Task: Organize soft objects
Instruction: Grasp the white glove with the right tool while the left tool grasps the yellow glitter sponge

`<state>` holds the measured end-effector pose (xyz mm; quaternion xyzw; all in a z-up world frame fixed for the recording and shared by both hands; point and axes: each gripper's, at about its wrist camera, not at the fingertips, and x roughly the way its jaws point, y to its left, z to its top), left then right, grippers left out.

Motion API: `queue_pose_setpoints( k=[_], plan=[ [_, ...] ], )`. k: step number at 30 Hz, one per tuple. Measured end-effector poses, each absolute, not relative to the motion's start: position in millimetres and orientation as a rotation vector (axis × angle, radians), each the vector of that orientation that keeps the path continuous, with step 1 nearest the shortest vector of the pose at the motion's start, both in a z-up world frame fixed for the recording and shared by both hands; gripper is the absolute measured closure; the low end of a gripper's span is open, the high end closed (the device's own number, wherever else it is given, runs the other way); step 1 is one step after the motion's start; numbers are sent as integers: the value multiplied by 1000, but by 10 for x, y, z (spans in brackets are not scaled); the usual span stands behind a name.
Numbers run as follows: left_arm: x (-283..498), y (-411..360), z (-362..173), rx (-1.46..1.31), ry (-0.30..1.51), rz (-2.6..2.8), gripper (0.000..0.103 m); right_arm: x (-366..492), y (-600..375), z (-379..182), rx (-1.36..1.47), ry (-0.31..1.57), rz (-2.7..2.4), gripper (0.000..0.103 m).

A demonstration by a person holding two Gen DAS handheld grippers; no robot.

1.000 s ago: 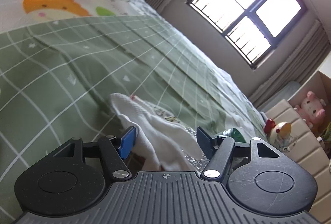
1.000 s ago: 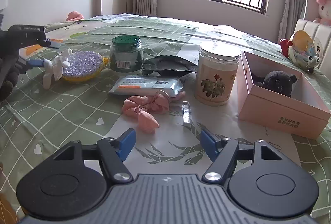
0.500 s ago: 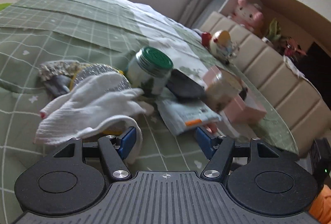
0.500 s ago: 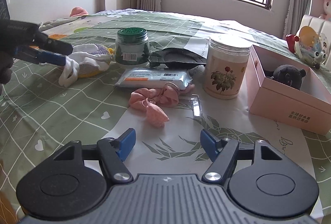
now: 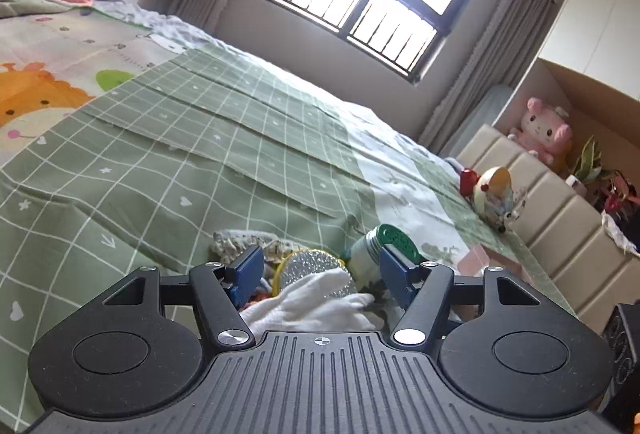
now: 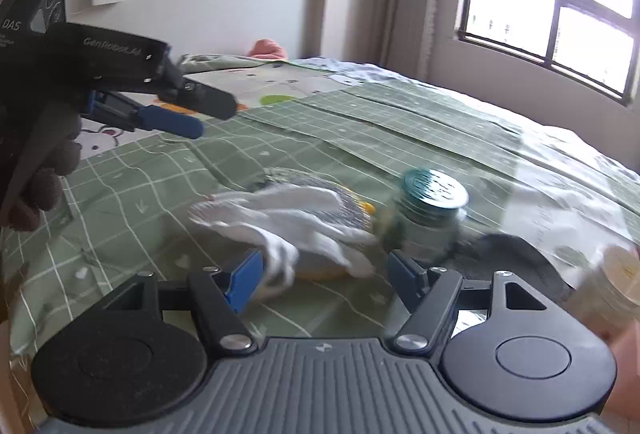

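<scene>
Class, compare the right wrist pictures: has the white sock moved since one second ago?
Yes. The white sock now lies draped over the sponge, beside the green-lidded jar, no longer dangling from the left tongs.

A bed (image 5: 192, 169) spread with a green grid-patterned sheet carries the items, with a cartoon-print cover (image 5: 44, 73) toward its far left side. A white cloth (image 6: 288, 218) lies draped over a glittery round sponge (image 6: 344, 201) with a yellow rim. Just beside the sponge stands a jar (image 6: 432, 209) with a green lid. A crumpled patterned fabric (image 5: 236, 246) lies next to the sponge on the sheet. A dark flat pouch (image 6: 512, 254) lies beyond the jar, and a pink box (image 5: 480, 262) sits near the bed's right edge. Motion blur softens the right-hand view.
</scene>
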<state>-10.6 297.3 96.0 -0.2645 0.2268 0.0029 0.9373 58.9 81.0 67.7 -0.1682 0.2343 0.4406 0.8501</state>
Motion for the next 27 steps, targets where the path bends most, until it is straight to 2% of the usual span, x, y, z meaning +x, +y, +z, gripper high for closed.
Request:
queue_pose_setpoints(
  k=[5,7,9,11,12,17,24,26,27],
  plan=[
    [-17,3202,846,-577,482,28,34,811,1474,450,-447,517,922,33],
    [41,3278,763,-611,486,32,34,917,1578,346,-465,584,926,35],
    [97,3332,679,-631,494,26,34,938,1484,348,-437,606,934,54],
    [176,3325,616,-624,512,11,34,915,1261,406,-410,607,950,87],
    [238,3294,582,-614,525,-1,34,909,1148,439,-392,605,930,94],
    [615,3045,428,-562,611,-51,34,896,633,493,-336,647,809,96],
    [986,2648,285,-456,738,-113,34,975,415,280,-315,716,762,96],
    [954,2557,302,-462,745,-180,40,977,413,243,-303,716,769,96],
    [929,2524,309,-483,746,-223,52,975,414,239,-298,714,775,96]
  ],
)
